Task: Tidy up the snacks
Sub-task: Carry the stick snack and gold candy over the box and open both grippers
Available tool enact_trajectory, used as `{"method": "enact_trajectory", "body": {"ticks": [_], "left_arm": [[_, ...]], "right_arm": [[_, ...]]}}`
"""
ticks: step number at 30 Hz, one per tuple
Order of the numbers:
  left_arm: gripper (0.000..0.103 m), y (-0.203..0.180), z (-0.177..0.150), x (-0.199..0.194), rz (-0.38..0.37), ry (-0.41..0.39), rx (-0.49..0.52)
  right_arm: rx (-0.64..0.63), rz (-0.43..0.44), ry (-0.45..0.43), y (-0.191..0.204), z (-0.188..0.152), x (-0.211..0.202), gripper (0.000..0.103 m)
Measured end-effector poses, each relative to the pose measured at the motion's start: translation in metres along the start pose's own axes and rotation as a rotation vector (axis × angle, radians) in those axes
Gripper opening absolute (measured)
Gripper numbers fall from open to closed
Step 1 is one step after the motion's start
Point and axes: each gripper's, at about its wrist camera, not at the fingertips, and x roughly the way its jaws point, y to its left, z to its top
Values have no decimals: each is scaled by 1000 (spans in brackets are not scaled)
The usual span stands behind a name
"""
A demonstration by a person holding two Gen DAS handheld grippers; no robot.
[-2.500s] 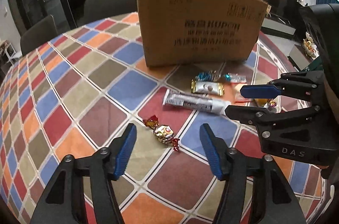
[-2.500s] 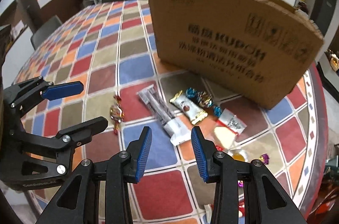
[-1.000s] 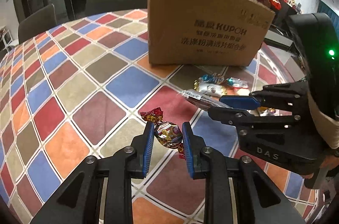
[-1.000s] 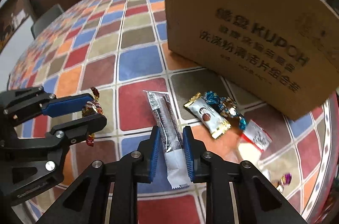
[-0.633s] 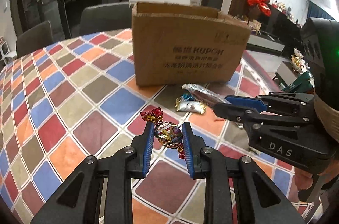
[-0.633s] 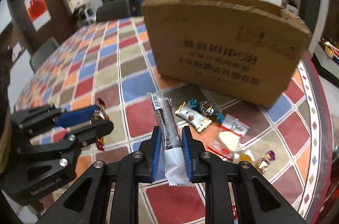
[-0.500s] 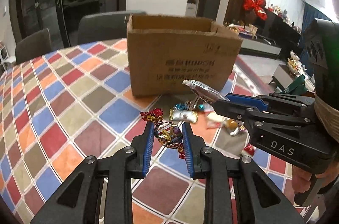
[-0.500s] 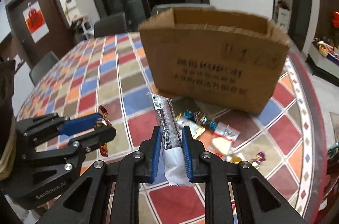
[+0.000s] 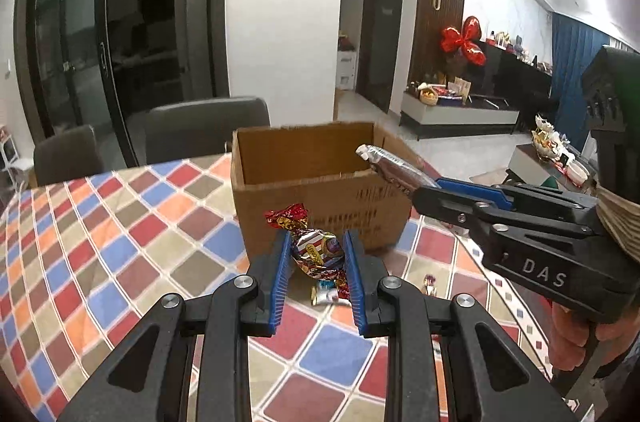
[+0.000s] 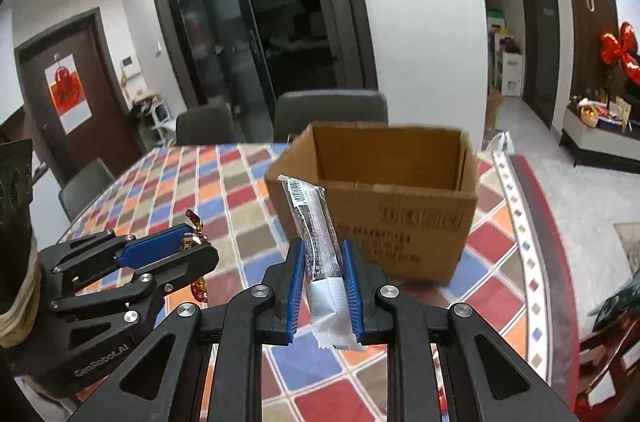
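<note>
The left claw (image 9: 316,254) is pinching a foil-wrapped candy (image 9: 316,252) between its blue pads, holding it clear of the bench (image 9: 120,242). The right claw (image 10: 323,274) is clamping a long snack bar (image 10: 318,254), its printed end sticking up past the fingertips. Both claws are hanging side by side before an open cardboard box (image 10: 400,222) standing on the checkered bench. A small wrapped sweet (image 9: 325,296) is lying below the candy.

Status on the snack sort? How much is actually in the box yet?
Done: nothing visible in the open cardboard box; its floor is hidden. In hand: left gripper is shut on a red-and-gold foil candy, right gripper on a long dark-and-white stick packet, both short of the box. Left: at least two small wrapped snacks on the checked tablecloth.
</note>
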Motion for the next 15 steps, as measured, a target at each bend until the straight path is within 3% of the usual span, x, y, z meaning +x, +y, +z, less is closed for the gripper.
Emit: {"method": "enact_trajectory", "body": {"ticks": [9,15], "left_arm": [[27,-3,47,7,20,-45,57],[27,0,75,28,27,-50,78]], "right_arm": [[6,-31,-77,-8,40,-12,21],[8,-46,-83,-19,61,-1,21]]}}
